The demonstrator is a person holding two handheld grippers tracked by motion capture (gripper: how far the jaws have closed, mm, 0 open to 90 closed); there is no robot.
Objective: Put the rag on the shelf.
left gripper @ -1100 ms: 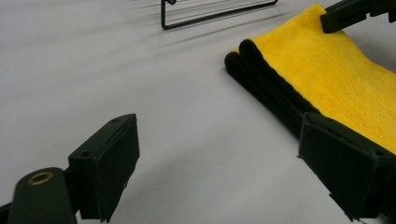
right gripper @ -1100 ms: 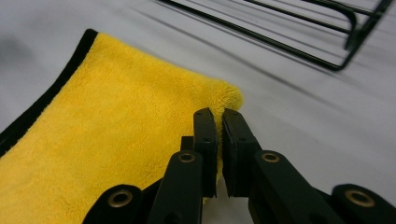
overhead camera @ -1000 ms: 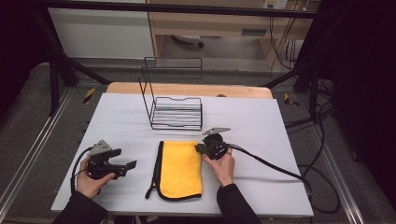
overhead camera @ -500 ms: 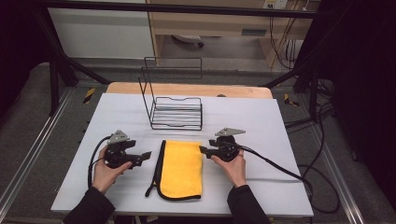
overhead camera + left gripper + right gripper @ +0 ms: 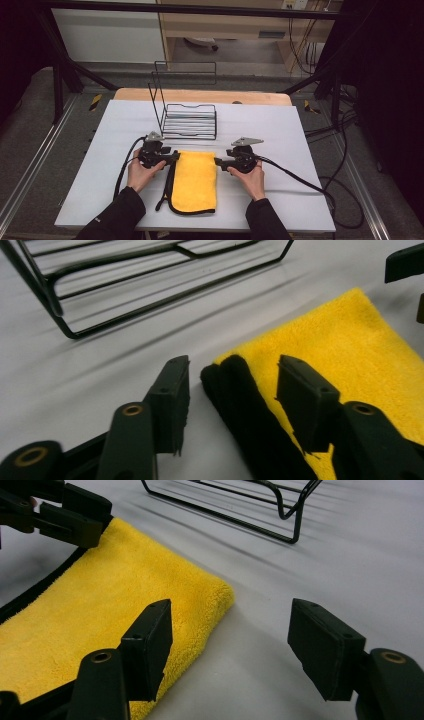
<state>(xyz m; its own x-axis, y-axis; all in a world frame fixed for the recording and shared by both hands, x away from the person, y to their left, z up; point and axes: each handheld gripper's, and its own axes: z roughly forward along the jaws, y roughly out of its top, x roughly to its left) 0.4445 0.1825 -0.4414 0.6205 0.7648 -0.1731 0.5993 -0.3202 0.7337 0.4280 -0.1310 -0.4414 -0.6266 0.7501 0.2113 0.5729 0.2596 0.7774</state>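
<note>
I see the yellow cloth [image 5: 195,181] lying flat on the white table [image 5: 300,150], a little toward the near edge and about midway between the side edges, with its black trim [image 5: 169,186] running down its left side. My left gripper [image 5: 173,158] sits at the cloth's far left corner; its jaws have just been closing and now stand at a middling gap, straddling the trim [image 5: 240,405] — one jaw on the bare table, the other over the yellow pile, neither pad pressing yet. My right gripper [image 5: 218,162] sits at the far right corner [image 5: 220,592]; its jaws have just been opening and stand fairly wide, one over the cloth's edge, the other over bare table — nothing is held between them. The black wire rack [image 5: 187,119] stands just beyond the cloth, toward the table's far edge, apart from both grippers.
</note>
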